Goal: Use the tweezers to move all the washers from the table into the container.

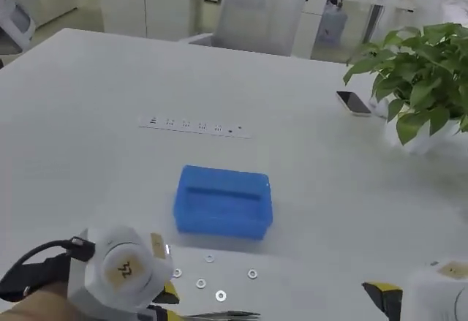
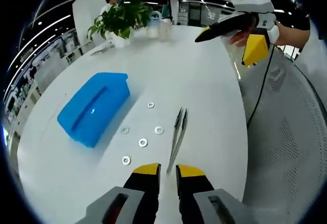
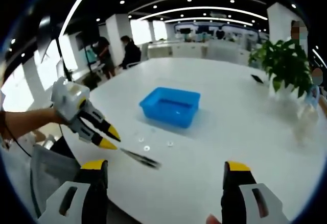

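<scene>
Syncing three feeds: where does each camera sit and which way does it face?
Left gripper view: rides the left gripper, looks along its fingers at the tweezers.
Right gripper view: rides the right gripper, looks between its fingers at the blue container.
Head view: headset, forward and down; both grippers low.
All share blue container, washers.

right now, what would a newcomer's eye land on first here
The blue container stands out mid-table. Nearer the person, small washers lie scattered, and the tweezers lie beside them, just ahead of the left gripper. A green plant sits at the far right.
</scene>
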`<control>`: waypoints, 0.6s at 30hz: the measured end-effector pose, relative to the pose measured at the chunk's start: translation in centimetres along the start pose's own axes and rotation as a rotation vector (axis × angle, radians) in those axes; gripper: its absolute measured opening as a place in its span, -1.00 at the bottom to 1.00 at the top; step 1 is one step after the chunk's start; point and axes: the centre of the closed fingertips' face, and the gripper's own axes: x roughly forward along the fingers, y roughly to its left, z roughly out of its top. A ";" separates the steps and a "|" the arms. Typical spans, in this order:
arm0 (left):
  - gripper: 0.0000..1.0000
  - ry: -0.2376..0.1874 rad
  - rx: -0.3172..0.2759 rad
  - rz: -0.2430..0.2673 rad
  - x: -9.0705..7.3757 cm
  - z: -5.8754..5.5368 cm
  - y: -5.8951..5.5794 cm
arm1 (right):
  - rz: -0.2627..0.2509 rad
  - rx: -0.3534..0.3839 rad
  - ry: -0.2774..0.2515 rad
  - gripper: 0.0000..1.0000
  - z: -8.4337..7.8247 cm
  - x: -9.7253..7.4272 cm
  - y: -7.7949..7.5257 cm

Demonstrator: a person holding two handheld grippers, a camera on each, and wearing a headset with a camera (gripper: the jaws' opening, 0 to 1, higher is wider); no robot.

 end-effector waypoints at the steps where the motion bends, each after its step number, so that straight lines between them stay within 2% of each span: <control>1: -0.83 0.003 0.003 -0.005 0.3 -0.1 0.0 | 0.000 -0.002 0.003 0.84 -0.1 0.0 0.0; 9: -0.94 0.030 0.017 -0.042 1.7 -0.9 -0.4 | 0.000 0.006 0.014 0.84 -0.3 -0.1 -0.1; 10: -0.99 0.019 0.032 -0.035 1.6 -0.7 -0.3 | 0.001 0.005 0.015 0.84 -0.3 -0.1 -0.1; 14: -1.00 0.031 0.034 -0.057 1.5 -0.8 -0.7 | 0.008 -0.003 0.012 0.84 -0.1 0.0 0.3; 18: -1.00 0.004 0.077 -0.035 0.5 0.1 -1.1 | 0.022 -0.021 0.012 0.83 0.2 0.2 1.1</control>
